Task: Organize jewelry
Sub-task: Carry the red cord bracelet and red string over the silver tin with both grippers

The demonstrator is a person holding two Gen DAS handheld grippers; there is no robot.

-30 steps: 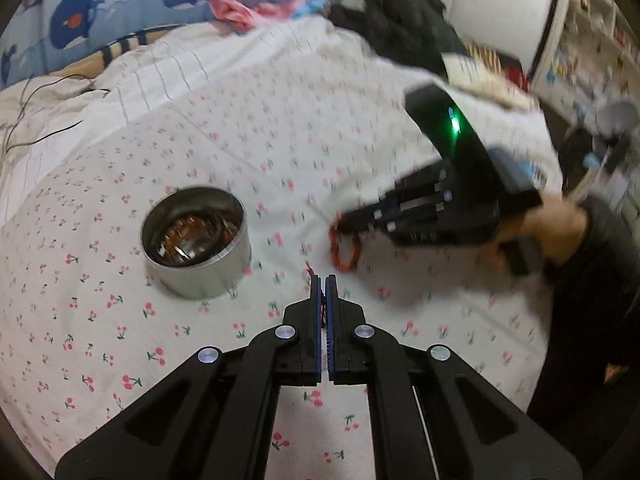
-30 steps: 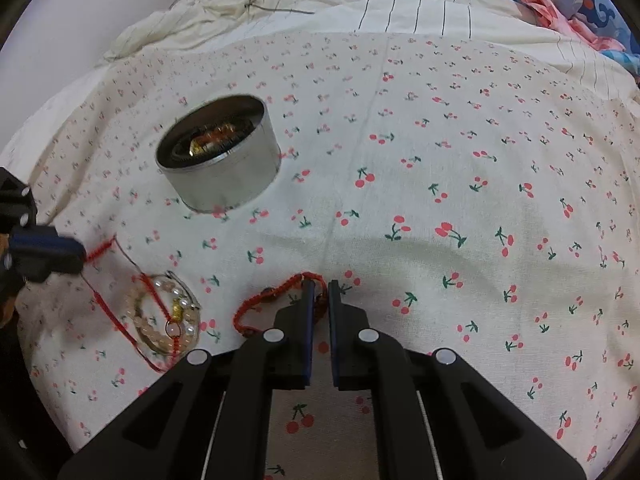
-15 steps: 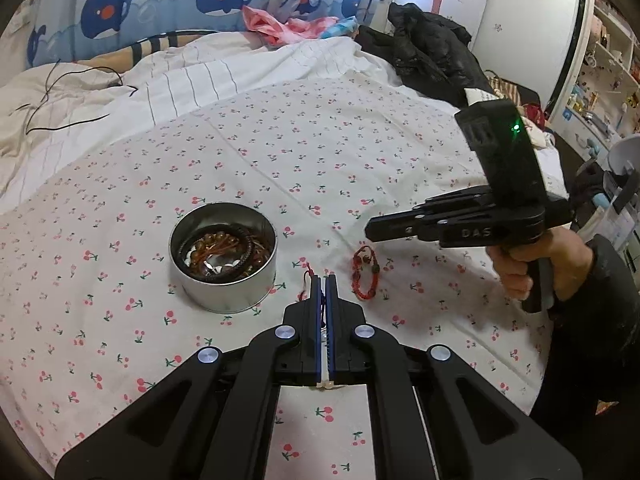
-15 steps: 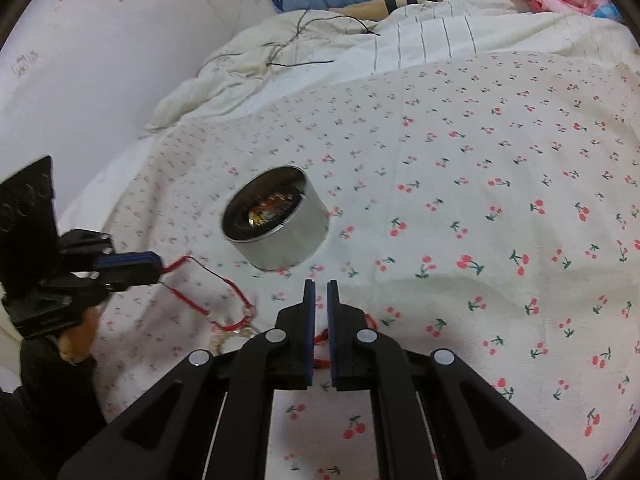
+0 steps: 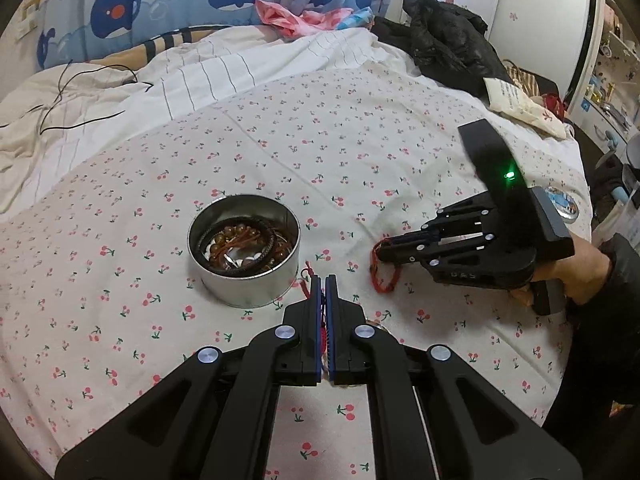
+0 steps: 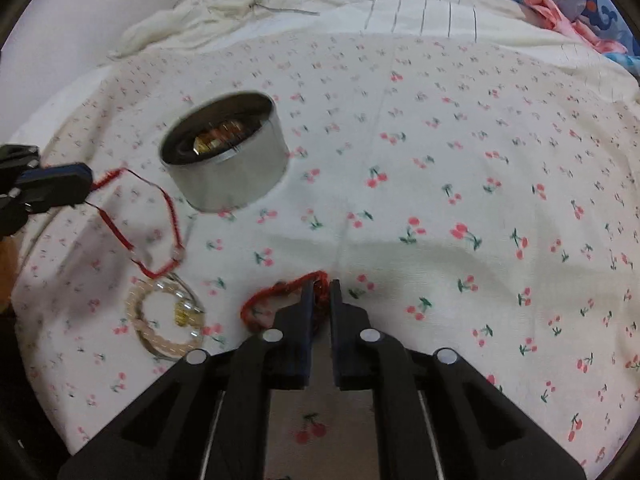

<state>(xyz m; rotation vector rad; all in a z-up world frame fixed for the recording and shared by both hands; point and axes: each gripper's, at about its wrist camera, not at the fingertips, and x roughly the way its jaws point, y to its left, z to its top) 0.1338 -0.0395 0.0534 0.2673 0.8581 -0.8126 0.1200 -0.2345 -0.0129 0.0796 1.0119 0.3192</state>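
Observation:
A round metal tin [image 5: 244, 250] with several bracelets inside stands on the cherry-print sheet; it also shows in the right wrist view [image 6: 224, 152]. My left gripper [image 5: 323, 280] is shut on a red cord necklace [image 6: 160, 208], which hangs from it over the sheet just right of the tin. My right gripper [image 6: 320, 286] is shut on a red string bracelet [image 6: 276, 300] lying on the sheet; it also shows in the left wrist view [image 5: 384, 274]. A pale bead bracelet [image 6: 164, 320] lies on the sheet under the hanging necklace.
The cherry-print sheet [image 5: 360, 140] covers a bed. A black jacket [image 5: 444, 48], a paper bag [image 5: 520, 104] and pink cloth [image 5: 292, 20] lie at the far side. A black cable [image 5: 80, 92] lies on the rumpled white quilt at left.
My right gripper has come back down to the sheet and closed on the red string bracelet. My left gripper, still holding the necklace, has shifted slightly nearer the tin.

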